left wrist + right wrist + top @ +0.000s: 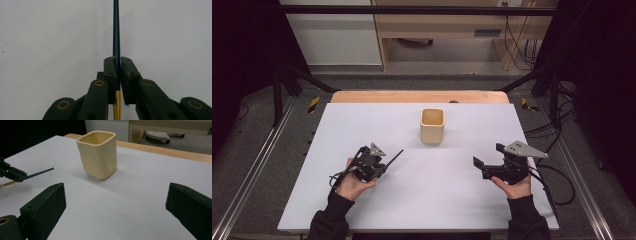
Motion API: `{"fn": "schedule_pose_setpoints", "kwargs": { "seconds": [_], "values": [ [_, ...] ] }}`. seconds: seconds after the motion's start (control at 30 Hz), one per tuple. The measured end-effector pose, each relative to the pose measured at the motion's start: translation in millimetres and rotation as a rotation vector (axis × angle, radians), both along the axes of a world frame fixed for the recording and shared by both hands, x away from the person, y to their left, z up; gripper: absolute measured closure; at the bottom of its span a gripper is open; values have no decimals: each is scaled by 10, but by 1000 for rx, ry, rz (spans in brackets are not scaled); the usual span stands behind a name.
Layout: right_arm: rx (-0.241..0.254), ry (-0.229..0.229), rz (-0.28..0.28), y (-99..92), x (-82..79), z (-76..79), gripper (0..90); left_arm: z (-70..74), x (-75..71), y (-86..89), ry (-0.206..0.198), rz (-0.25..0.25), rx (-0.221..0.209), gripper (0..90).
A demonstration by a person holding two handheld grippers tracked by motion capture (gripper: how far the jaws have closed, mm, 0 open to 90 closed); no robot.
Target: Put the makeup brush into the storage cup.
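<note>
Left claw (384, 167) clamped tight on a thin dark stick (395, 158), pads pressed flat against both its sides. In the left gripper view, stick (116, 30) running straight up out of the closed claw (118, 75), dark blue-black along the forward length, turning yellow just behind the pads. Tip pointing away from the claw over the white sheet (50, 37), clear of everything else. In the high view, stick slanting forward and to the right from the claw, toward the cup but well short of it.

Right claw (482, 167) spread wide, nothing between its pads. In the right gripper view, the two black pads standing far apart at the lower corners, claw (115, 202) aimed across the sheet at the cup (98, 153).

Cup cream-coloured, square-mouthed with rounded corners, upright on the white sheet (437, 200), open at the top. Ahead of both claws, roughly between them and farther from the person, apart from each. Seen from the right claw, left claw (18, 175) low at the left edge, stick (40, 173) poking out of it toward the cup, not touching.

Wooden table edge (419, 96) beyond the cup.
</note>
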State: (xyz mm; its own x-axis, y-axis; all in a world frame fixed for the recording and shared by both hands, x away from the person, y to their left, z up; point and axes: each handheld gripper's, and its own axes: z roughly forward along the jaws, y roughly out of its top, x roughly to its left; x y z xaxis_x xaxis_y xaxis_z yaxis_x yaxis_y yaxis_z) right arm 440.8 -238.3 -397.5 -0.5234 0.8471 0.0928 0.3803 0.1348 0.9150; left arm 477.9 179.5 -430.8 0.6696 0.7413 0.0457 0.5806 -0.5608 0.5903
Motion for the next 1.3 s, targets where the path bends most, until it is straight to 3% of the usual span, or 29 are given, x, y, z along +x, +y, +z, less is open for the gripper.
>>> {"fn": "schedule_pose_setpoints", "kwargs": {
  "seconds": [0.2, 0.63, 1.07, 1.3],
  "values": [
    [4, -5, -1, 0, -10, 13, 34, 100, -66, 101, -59, -3, -78, 827],
    [-16, -12, 22, 34, -16, 19, 46, 215, -156, 161, -82, -50, -161, 827],
    [-53, -19, 69, 112, -29, 50, 56, 273, -212, 78, -78, -149, -164, 827],
    [-134, -22, 127, 244, -46, 69, 65, 378, -231, 46, -77, -203, -172, 827]
  ]
}}
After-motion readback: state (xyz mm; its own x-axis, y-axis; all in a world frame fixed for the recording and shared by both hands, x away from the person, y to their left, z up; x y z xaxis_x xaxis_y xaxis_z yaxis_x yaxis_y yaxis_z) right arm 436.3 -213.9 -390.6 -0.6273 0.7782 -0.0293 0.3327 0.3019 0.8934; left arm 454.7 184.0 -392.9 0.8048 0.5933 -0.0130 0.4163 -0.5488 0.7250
